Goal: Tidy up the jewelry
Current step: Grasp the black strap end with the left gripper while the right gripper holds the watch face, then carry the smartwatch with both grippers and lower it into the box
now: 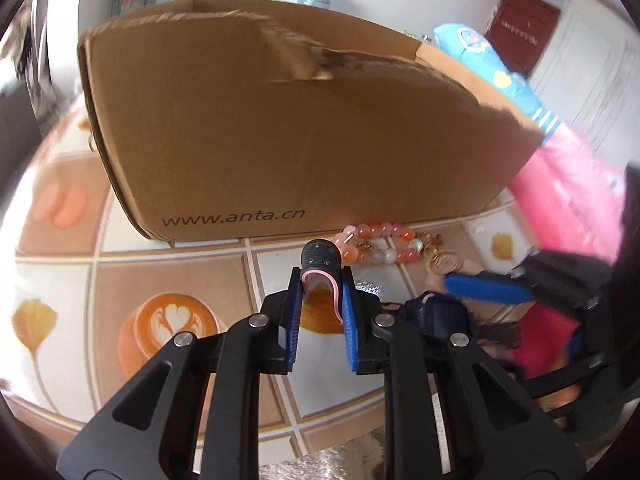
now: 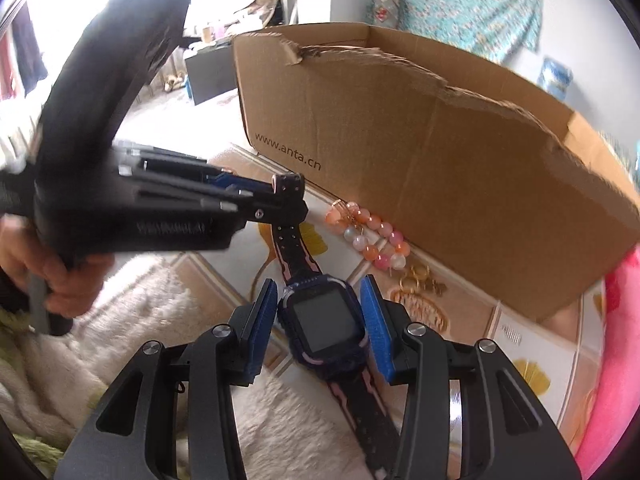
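Observation:
A dark blue and pink smartwatch (image 2: 326, 322) is held between both grippers above the table. My right gripper (image 2: 320, 320) is shut on the watch body, screen up. My left gripper (image 1: 320, 304) is shut on the far end of the watch strap (image 1: 320, 258); it also shows in the right wrist view (image 2: 286, 190). The watch body shows in the left wrist view (image 1: 440, 316). A bracelet of orange, pink and white beads (image 1: 376, 244) with gold charms lies on the table against the open brown cardboard box (image 1: 280, 120), also seen in the right wrist view (image 2: 372, 236).
The table has a patterned cloth with a latte-art picture (image 1: 172, 320). The cardboard box (image 2: 440, 152) stands close behind the bracelet. A pink cushion (image 1: 568, 200) lies to the right. A fluffy white rug (image 2: 140, 320) is below on the left.

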Motion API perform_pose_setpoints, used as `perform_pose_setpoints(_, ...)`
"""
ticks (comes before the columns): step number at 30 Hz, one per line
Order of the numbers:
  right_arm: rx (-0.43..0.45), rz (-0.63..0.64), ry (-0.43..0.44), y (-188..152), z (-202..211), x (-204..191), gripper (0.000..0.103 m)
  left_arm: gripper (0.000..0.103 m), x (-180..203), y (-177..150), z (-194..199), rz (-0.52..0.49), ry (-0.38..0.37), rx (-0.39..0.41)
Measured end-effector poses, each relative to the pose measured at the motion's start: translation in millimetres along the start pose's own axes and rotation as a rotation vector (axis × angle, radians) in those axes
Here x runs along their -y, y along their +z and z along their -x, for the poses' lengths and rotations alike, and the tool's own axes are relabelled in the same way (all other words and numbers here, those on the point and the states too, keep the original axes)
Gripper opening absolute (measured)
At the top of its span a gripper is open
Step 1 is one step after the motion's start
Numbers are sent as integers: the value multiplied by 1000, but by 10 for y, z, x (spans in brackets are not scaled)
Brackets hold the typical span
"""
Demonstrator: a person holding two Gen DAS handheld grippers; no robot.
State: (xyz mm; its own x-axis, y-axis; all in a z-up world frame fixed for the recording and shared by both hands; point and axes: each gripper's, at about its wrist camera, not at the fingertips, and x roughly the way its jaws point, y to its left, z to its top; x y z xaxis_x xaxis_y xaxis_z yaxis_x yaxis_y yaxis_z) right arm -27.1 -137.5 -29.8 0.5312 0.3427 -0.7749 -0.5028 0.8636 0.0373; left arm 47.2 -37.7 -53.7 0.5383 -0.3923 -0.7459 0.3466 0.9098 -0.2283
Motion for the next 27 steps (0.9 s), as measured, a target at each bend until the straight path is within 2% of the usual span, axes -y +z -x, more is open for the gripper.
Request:
perform_pose_setpoints(4, 17, -156, -7, -149, 264, 242, 44, 18, 100, -42, -1, -56, 64, 13)
perform_pose_setpoints(9, -2, -357, -43, -441, 524, 532, 43, 18, 157, -68, -31, -74, 83, 22)
perform_pose_setpoints(15, -38, -553, 67, -702, 545, 701, 43, 18, 219, -86, -61, -80, 98, 29)
perform_pose_setpoints(17, -44, -592, 96, -733, 507, 697, 43, 18, 224, -99, -59, -81, 100, 34)
perform_pose_setpoints(27, -61, -686, 106, -792, 378, 748, 35, 18, 195, -122, -30, -80, 103, 39)
